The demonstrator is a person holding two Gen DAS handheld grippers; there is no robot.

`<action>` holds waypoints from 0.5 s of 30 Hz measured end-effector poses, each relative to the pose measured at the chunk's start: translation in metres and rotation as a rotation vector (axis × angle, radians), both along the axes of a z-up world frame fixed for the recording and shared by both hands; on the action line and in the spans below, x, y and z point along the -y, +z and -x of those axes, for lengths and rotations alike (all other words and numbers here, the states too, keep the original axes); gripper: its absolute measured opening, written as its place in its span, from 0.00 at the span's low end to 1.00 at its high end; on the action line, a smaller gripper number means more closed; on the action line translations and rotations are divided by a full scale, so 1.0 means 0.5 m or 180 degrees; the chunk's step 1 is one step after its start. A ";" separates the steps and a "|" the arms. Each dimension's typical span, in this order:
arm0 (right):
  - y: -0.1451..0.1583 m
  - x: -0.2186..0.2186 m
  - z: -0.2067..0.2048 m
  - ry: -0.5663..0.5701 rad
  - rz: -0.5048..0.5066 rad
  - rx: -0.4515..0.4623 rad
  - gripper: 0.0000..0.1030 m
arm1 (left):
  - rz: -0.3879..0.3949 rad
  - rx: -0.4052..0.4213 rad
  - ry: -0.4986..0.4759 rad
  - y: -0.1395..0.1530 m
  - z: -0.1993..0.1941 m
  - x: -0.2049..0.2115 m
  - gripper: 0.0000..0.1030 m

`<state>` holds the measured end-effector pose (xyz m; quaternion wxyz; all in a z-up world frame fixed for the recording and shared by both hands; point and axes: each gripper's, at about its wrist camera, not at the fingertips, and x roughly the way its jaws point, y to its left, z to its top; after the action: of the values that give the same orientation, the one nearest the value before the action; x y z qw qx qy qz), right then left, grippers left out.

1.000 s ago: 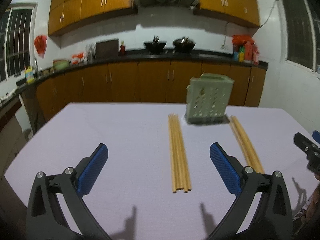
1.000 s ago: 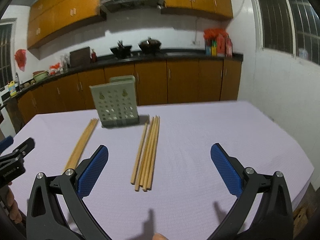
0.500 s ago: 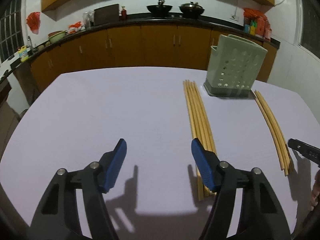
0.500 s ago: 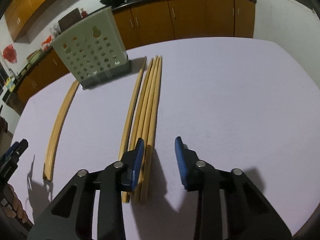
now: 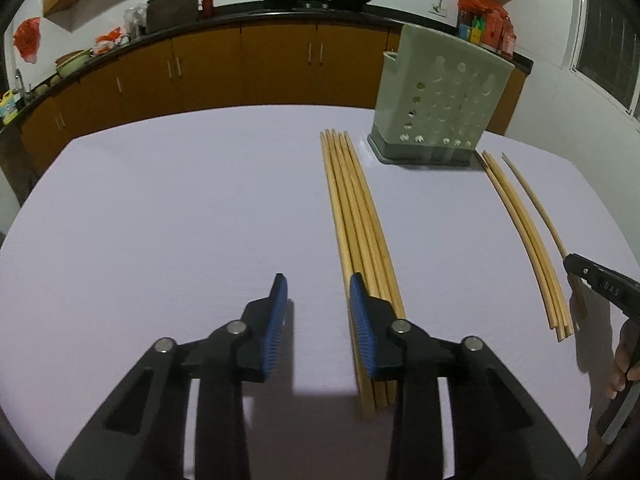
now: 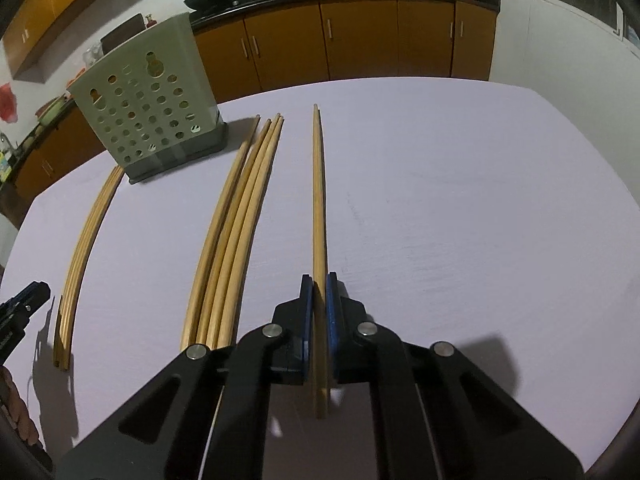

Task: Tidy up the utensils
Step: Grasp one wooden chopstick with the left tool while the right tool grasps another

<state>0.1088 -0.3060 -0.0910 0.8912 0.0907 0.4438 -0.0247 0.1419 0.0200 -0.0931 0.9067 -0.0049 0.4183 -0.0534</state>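
Tan chopsticks (image 6: 318,208) lying on a lilac tabletop (image 6: 460,220) — a grey-green holder (image 6: 146,104), dotted with holes, standing behind.

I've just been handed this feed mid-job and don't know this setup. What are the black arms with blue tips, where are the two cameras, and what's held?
No robot: a person holds a two-finger gripper in each hand, each with a camera looking along its fingers. The right gripper has just closed on one chopstick, apart from the bundle of chopsticks. The left gripper has been closing but grips nothing: its bundle lies under one finger, outside the gap. A perforated green holder stands on the pale table.
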 end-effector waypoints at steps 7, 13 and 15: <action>-0.002 -0.005 0.000 0.0027 0.0093 0.0042 0.07 | 0.0023 -0.0090 -0.0108 -0.011 -0.010 0.013 0.22; -0.003 -0.003 -0.001 0.0043 0.0118 0.0038 0.07 | -0.0017 -0.0134 -0.0076 -0.015 -0.016 0.007 0.20; -0.003 -0.003 0.000 0.0048 0.0122 0.0038 0.07 | 0.0030 -0.0132 -0.0083 -0.012 -0.016 0.002 0.20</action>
<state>0.1087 -0.3045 -0.0925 0.8955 0.0704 0.4386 -0.0259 0.1497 0.0188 -0.0990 0.8971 -0.0049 0.4367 -0.0671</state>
